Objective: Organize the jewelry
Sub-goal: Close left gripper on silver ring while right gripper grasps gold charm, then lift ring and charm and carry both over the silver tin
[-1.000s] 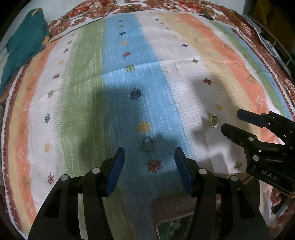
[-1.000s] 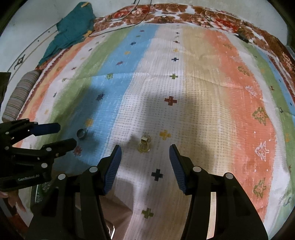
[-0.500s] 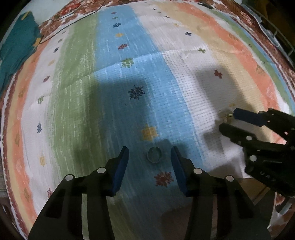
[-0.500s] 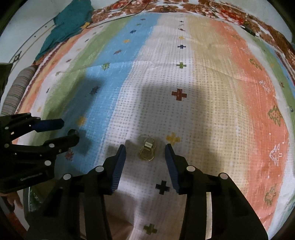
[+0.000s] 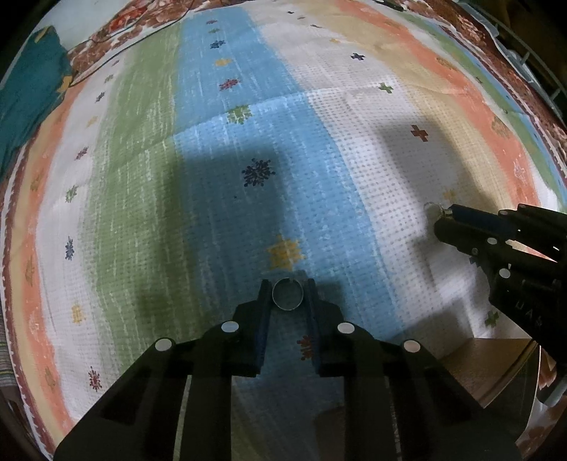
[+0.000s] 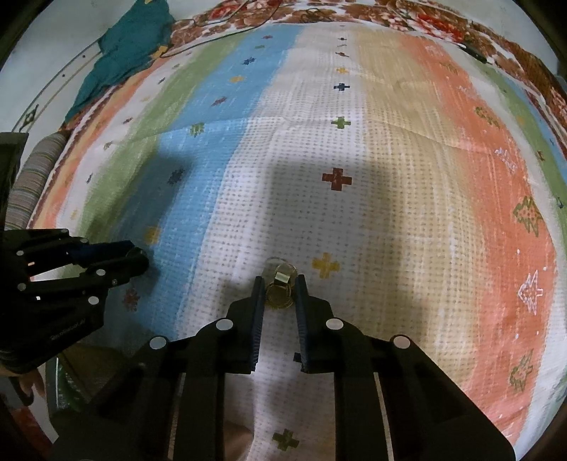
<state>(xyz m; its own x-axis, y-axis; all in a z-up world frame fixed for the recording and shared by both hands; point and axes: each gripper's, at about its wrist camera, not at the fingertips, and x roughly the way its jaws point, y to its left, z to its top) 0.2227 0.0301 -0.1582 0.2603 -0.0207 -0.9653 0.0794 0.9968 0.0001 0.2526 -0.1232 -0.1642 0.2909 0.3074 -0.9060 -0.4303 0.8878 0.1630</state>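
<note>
A plain silver ring [image 5: 287, 295] lies on the blue stripe of the bedspread [image 5: 141, 177]. My left gripper [image 5: 287, 289] points down at it, jaws closing, both pads against the ring's sides. In the right wrist view a gold ring with a pale square stone [image 6: 280, 291] rests on the white stripe. My right gripper [image 6: 280, 285] has its jaws closing on it, pads touching the band on both sides. Each gripper also shows in the other's view: the right gripper [image 5: 443, 216] at the right edge, the left gripper [image 6: 140, 257] at the left edge.
A teal cloth [image 6: 124, 53] lies at the far left corner with a thin cable [image 6: 219, 33] beside it. A striped cushion [image 6: 32, 184] sits off the left side. A brown box [image 5: 492, 365] stands near me between the grippers.
Both grippers sank onto their rings and narrowed from wide open until the pads meet the bands. The rings have stayed where they lay.
</note>
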